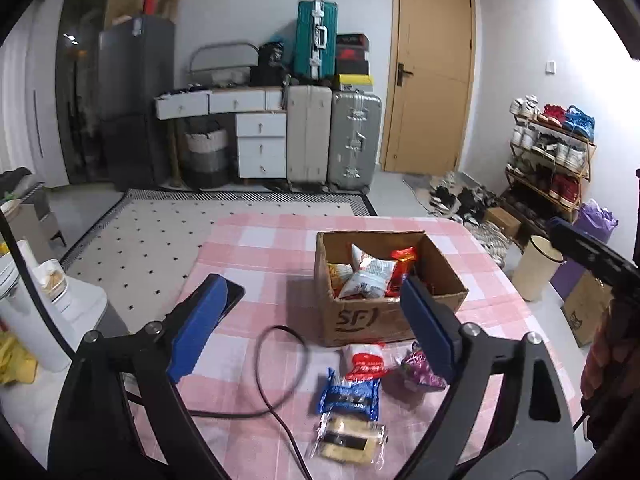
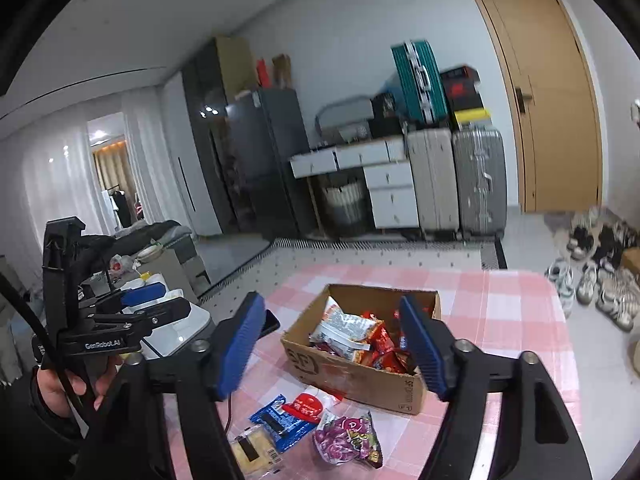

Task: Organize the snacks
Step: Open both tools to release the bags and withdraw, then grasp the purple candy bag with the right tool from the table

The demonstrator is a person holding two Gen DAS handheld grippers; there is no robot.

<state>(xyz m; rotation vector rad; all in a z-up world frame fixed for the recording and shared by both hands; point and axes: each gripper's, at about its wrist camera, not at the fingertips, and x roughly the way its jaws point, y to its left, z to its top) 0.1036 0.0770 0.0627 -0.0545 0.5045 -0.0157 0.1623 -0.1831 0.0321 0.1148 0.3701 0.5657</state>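
Lower snacks (image 2: 376, 354) hidden inside box (image 2: 360, 384), cracker packet (image 2: 256, 454) edge-cropped

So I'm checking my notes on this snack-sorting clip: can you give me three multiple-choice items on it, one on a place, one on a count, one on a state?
1. Where does the purple snack packet lie?
A. inside the cardboard box
B. on the checked tablecloth in front of the box
C. on the floor rug

2. How many snack packets lie on the cloth outside the cardboard box?
A. two
B. four
C. six

3. How does the right gripper stand?
A. open and holding nothing
B. shut on the blue packet
C. shut on the box rim

Answers:
1 B, it rests on the checked tablecloth on the near side of the box.
2 B, the purple one, the blue packet, the red-and-white packet and the pale yellow packet.
3 A, its blue pads are spread wide apart with nothing between them.
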